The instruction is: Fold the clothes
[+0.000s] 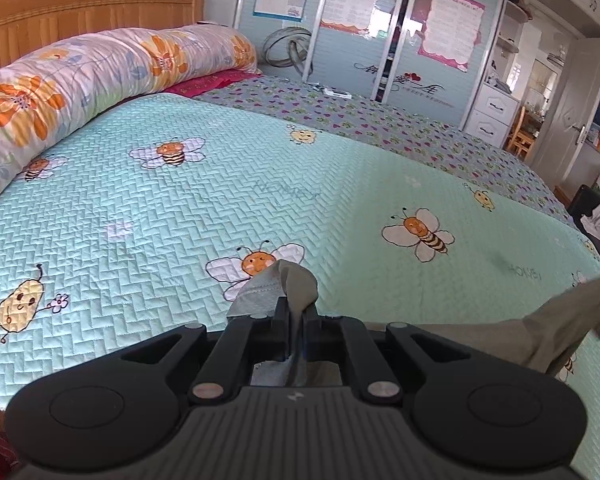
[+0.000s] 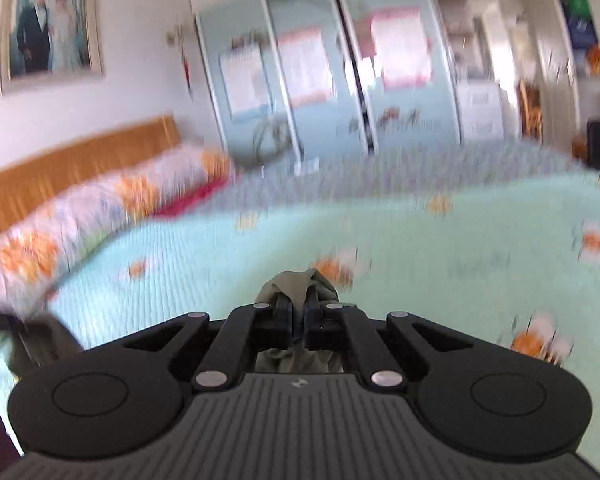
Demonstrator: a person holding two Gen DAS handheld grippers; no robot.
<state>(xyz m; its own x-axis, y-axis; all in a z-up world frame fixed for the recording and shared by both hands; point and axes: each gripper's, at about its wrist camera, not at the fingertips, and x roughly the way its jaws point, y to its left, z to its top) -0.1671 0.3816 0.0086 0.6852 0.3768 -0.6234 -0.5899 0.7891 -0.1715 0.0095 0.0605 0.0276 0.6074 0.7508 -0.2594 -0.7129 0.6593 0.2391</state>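
Below both grippers lies a bed covered by a mint-green quilted bedspread (image 1: 228, 184) printed with cartoon bees. A long flowered bolster (image 1: 100, 76) rests along the wooden headboard (image 1: 80, 16), with a red cloth (image 1: 212, 82) just beside it. Farther back, a grey sheet (image 1: 380, 120) patterned with small hearts covers the far part of the bed. Behind the bed stands a wardrobe (image 1: 380, 32) with pale blue sliding doors carrying posters; a white drawer unit (image 1: 496, 116) stands to its right.

Left gripper (image 1: 296, 312): jaws nearly closed, pinching an edge of the olive-grey garment (image 1: 540, 328), which stretches away to the right above the bedspread.

Right gripper (image 2: 298, 308): jaws nearly closed, clamping a bunched part of the same garment. The right wrist view is heavily blurred; a framed photograph (image 2: 52, 28) hangs on the wall above the headboard.
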